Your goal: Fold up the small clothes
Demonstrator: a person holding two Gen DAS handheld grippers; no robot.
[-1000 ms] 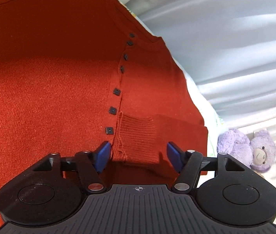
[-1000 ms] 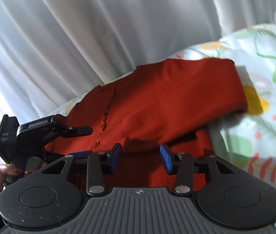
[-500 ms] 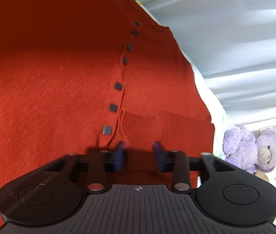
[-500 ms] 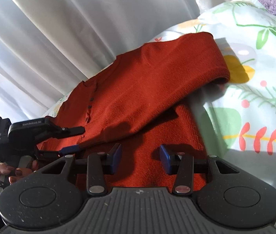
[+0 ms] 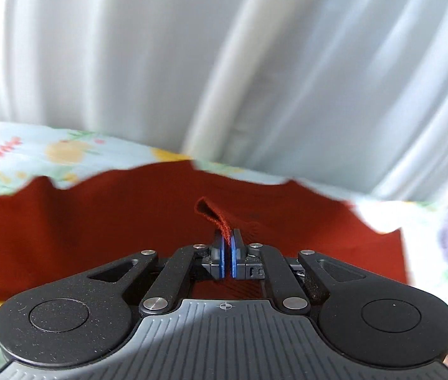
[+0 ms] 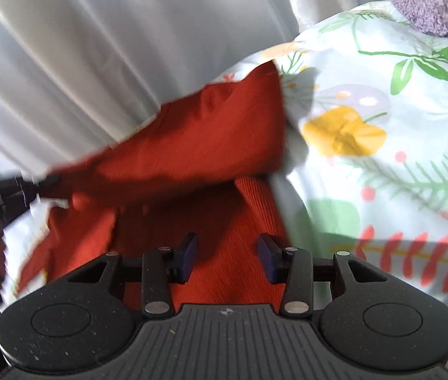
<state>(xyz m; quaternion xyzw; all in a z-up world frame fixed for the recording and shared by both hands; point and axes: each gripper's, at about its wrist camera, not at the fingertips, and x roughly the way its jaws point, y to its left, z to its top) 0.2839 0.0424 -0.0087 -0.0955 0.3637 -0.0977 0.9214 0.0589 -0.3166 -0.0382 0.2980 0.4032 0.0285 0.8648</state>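
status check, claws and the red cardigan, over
Left claw shut on cardigan cuff. Right claw open above the cardigan's fabric. Nothing in the way.

A floral bedsheet (image 6: 382, 101) carries a red cardigan (image 6: 211, 133) and purple plush toy (image 6: 429, 3).

Pale grey-white curtain (image 5: 224, 63) hangs in long vertical folds across the back, lit w/ soft daylight. Below it a bed w/ light-blue floral sheet (image 6: 382, 126): yellow flowers, green leaves, red sprigs. Purple plush toy (image 6: 429, 3) sits at far right on sheet.
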